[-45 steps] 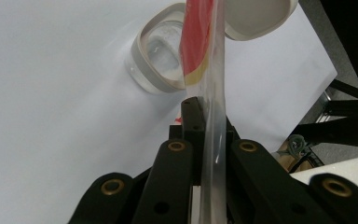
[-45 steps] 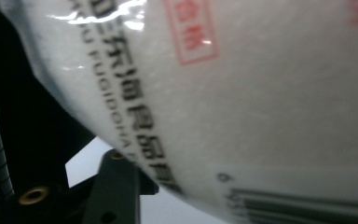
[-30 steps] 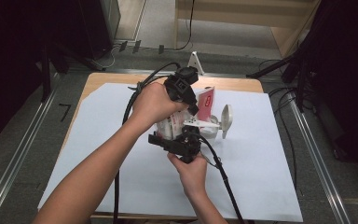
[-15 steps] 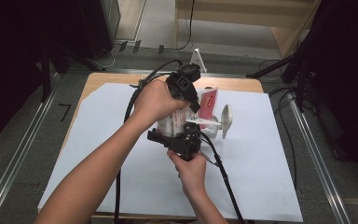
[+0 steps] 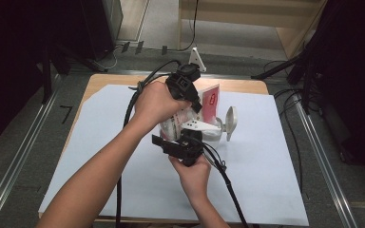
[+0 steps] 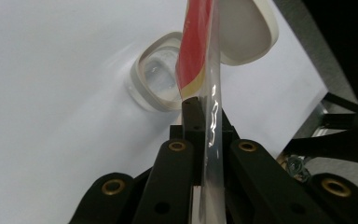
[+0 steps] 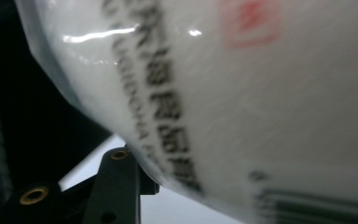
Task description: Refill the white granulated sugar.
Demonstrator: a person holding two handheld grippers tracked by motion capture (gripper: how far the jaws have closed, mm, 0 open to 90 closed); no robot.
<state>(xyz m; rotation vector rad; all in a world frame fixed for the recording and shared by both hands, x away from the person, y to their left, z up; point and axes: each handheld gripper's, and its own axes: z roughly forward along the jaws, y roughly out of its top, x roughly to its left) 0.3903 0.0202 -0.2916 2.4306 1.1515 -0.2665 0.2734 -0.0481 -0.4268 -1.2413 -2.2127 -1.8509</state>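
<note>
While left claw pinches bag, table edges lie well apart.

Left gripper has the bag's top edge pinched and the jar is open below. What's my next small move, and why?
Probably tip the bag mouth-first toward the open jar. The left gripper is shut on the bag's flat edge, the right gripper sits against its white bulging lower part, its jaws just opening, and the lid is swung aside.

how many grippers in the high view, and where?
2. The left gripper is above the middle of the white sheet, clamped on the top edge of a red and clear bag. The right gripper is just nearer the person, at the bag's lower part.
</note>
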